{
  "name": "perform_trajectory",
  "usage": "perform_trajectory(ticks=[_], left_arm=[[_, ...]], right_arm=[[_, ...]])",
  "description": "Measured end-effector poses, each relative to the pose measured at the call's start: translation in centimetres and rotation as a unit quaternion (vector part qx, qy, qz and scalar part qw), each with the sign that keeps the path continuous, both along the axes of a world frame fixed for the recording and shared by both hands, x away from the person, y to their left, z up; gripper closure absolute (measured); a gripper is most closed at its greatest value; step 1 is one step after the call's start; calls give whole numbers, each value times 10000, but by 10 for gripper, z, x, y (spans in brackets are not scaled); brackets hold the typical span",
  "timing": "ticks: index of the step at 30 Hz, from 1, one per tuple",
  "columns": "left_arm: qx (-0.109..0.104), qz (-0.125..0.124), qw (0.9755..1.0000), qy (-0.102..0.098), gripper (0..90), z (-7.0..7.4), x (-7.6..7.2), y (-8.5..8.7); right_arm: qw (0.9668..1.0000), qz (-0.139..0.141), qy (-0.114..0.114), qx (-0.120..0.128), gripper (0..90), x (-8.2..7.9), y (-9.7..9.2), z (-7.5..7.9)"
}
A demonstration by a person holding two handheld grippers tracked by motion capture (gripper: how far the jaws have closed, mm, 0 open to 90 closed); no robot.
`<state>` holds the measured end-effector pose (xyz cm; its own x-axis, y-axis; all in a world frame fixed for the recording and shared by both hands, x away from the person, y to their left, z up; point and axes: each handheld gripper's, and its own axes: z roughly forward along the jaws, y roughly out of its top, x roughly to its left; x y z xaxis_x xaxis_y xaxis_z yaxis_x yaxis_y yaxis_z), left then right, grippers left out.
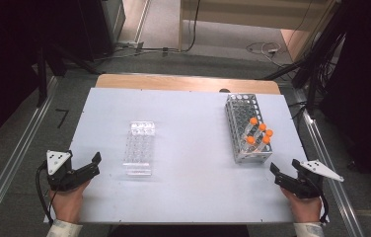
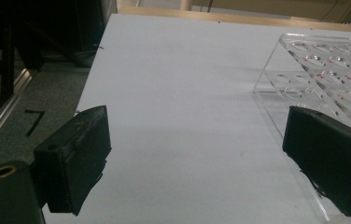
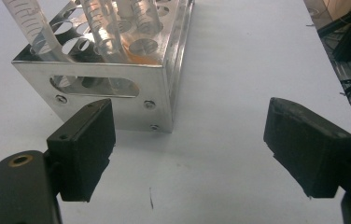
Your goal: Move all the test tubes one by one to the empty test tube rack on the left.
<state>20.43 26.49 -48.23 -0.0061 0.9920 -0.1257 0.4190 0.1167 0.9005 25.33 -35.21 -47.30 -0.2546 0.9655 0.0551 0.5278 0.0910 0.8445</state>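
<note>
Orange-capped clear tubes (image 1: 259, 132) stand tilted in a perforated steel rack (image 1: 238, 143) at centre right, graduation marks unreadable. Clear acrylic rack (image 1: 139, 148) sits centre left. Left gripper (image 1: 87, 168) and right gripper (image 1: 278, 177) rest spread, holding nothing, at the white table's (image 1: 188, 187) lower corners.
</note>
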Motion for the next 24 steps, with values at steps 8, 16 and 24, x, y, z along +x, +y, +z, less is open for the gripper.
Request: perform_trajectory(ticks=[8, 16, 24], left_arm=[[0, -3, 10000, -34, 77, 1, 0, -1], [11, 18, 10000, -46, 77, 1, -1, -1], [16, 26, 10000, -49, 77, 1, 0, -2]], right_arm=[[10000, 62, -61, -18, 152, -3, 4, 4], [9998, 153, -114, -33, 152, -6, 10, 9], [9995, 258, -171, -17, 166, -9, 16, 14]])
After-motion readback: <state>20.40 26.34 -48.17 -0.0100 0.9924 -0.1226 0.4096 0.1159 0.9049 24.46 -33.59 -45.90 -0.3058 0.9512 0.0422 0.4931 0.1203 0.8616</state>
